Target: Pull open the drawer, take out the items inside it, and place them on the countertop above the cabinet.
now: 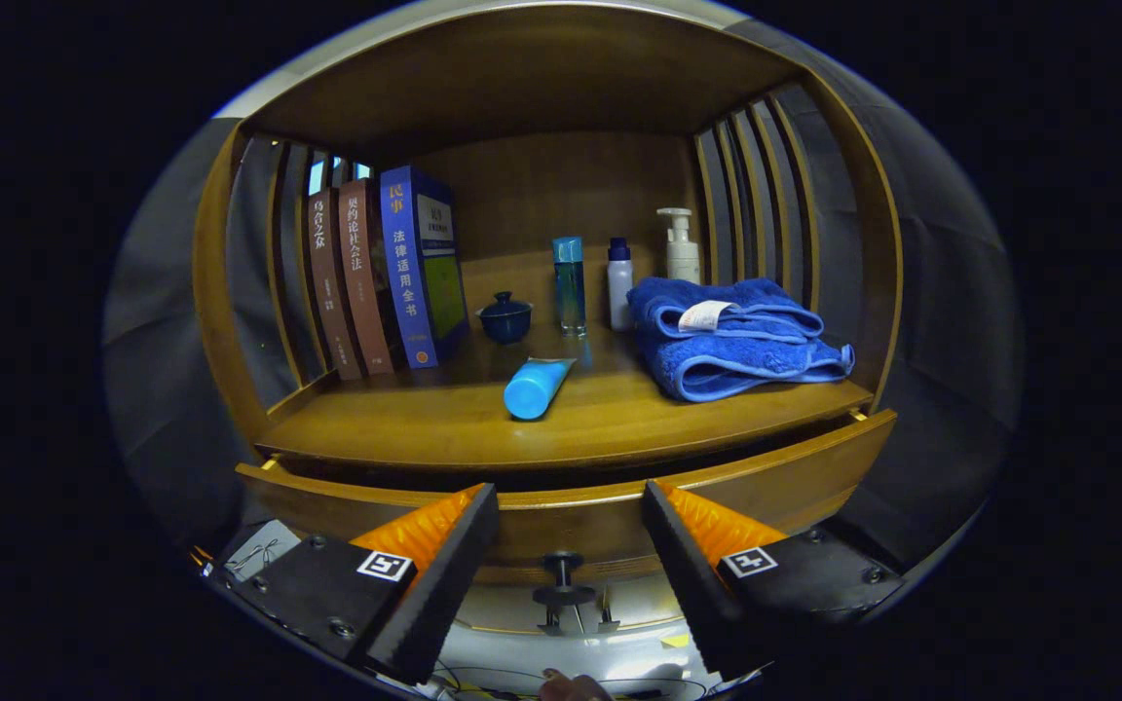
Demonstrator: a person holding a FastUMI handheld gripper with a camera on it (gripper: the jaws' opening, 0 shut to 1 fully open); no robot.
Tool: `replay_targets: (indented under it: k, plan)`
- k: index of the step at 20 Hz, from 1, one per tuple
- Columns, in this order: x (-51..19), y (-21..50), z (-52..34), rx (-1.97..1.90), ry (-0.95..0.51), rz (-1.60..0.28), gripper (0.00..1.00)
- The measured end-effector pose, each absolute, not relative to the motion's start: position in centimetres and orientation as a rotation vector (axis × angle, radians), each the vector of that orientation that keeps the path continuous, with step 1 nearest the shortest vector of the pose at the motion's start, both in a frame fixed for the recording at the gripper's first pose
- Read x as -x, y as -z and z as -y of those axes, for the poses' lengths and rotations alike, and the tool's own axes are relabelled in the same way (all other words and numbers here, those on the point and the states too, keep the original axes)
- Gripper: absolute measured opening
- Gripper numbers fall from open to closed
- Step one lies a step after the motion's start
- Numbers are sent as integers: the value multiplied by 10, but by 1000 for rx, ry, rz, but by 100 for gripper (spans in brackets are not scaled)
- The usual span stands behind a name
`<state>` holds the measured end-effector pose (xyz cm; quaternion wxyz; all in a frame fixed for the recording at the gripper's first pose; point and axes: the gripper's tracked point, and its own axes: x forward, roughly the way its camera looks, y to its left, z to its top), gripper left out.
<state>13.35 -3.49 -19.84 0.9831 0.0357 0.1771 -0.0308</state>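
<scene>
Facing drawer (571, 506), perhaps ajar, lengthwise crosswise

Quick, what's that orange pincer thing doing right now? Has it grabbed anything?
Tool: open, holding nothing; its fingers sit either side of the drawer knob, not touching it.

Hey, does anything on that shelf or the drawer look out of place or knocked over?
One thing stands out: the blue tube lies on its side near the countertop's front, while the bottles behind it stand upright. The drawer is slightly open. The gripper has its jaws open, either side of the drawer knob, not touching it.
</scene>
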Motion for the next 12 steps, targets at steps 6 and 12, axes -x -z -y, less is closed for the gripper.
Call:
replay_targets:
  k: [6,12]
  plan:
    - [-148,199,35,-65,72,-355,100]
    - [-148,200,35,-83,78,-336,100]
